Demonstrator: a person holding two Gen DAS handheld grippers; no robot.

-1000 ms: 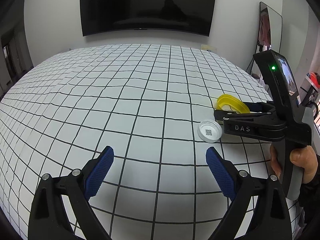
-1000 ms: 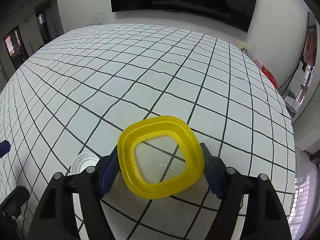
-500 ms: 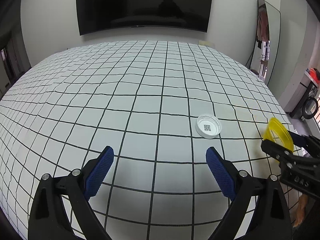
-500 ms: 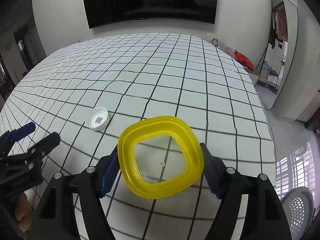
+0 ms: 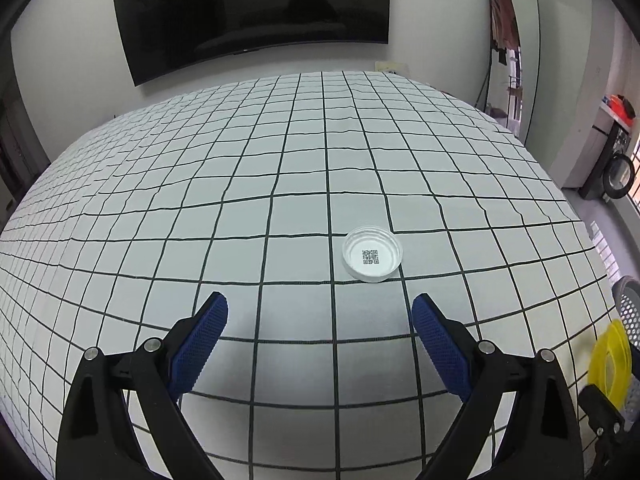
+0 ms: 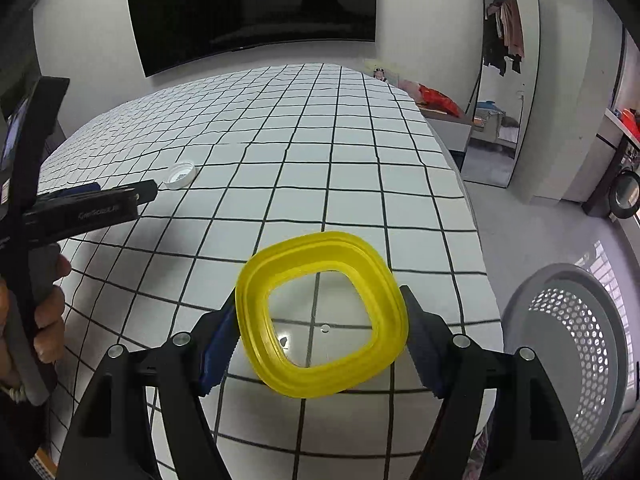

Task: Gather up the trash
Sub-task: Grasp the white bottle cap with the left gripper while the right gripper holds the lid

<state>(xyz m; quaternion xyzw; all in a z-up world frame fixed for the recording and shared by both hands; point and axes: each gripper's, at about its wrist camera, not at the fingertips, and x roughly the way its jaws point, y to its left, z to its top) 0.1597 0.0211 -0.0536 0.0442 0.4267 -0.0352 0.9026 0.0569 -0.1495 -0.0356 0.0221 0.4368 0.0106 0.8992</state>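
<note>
The right gripper (image 6: 320,332) was clamped on a yellow plastic ring (image 6: 322,320), with one blue pad on each side of it, and it held the ring in the air above the near right edge of the bed (image 6: 320,152). The bed had a white cover with a black grid. On the floor just to the right of the bed stood a grey basket (image 6: 576,344) with small holes, near the ring but not under it. The left gripper (image 5: 320,332) had its jaws wide apart and held nothing. A little farther than its fingers, slightly to the right, a white cap (image 5: 373,254) lay on the cover with its hollow side up, and a small square code was visible inside it. A dark television (image 5: 252,12) hung on the far wall.
</note>
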